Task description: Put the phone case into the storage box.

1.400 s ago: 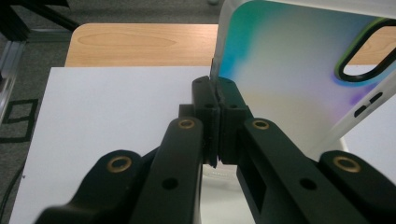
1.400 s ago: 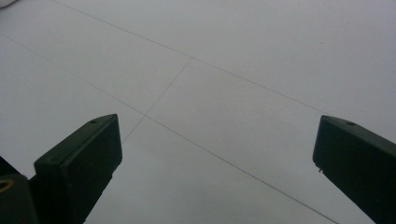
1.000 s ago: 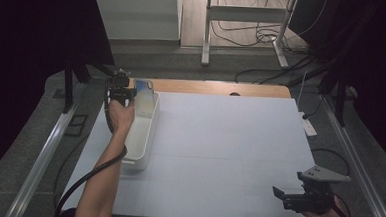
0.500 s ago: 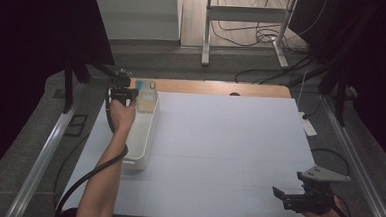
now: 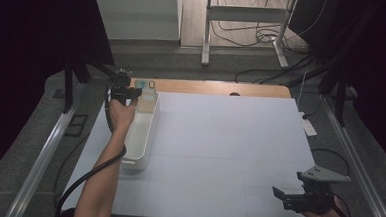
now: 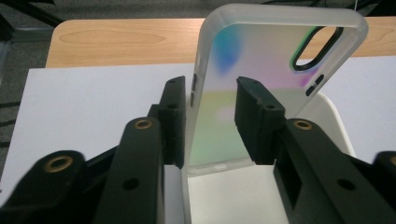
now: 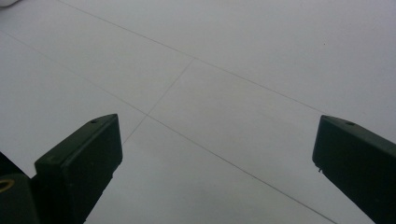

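A translucent phone case with pastel colours and a black-rimmed camera hole stands upright at the far end of a white bin. In the high view the case leans against the bin's far wall. My left gripper reaches it from the near left. Its jaws have just been opening. The case's left rim stands in the gap between them and neither pad presses on it. In the high view my left gripper sits at the table's far left. My right gripper hovers open over the white table at the near right, with nothing between its jaws.
The long white bin's rim runs along the left side of the white table. A wooden strip borders the table's far edge. A small white device lies at the right edge. Cables and a metal stand are on the floor beyond.
Both hands have kept their place, and the case still stands at the bin's far end.
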Available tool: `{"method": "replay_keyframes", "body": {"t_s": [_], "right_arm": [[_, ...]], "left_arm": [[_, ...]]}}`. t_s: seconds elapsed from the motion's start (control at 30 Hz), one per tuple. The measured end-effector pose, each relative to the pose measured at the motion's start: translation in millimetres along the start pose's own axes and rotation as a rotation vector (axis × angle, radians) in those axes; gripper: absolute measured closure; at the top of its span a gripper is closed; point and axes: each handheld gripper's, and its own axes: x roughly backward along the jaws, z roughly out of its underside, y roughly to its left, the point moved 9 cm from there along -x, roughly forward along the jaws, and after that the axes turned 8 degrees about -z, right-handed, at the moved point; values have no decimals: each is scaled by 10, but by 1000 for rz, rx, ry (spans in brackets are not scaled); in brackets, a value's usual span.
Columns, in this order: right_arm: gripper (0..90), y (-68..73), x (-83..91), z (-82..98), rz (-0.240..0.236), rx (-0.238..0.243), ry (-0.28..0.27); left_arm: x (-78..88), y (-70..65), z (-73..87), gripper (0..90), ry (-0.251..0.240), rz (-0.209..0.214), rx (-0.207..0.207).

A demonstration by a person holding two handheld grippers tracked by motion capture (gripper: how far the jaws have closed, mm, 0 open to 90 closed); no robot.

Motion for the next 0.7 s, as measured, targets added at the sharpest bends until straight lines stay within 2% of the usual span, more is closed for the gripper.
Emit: {"method": "replay_keyframes", "body": {"t_s": [0.23,0.47,0.7], "right_arm": [[13,-1,1,0,0,0,-1],[13,1,-3,-1,0,1,0],[13,2,-4,0,1,2,2]], "left_arm": [[28,-16,-8,517,-17,11,-16],[32,34,30,402,-10,30,-29],[65,51,34,325,-14,50,-42]]}}
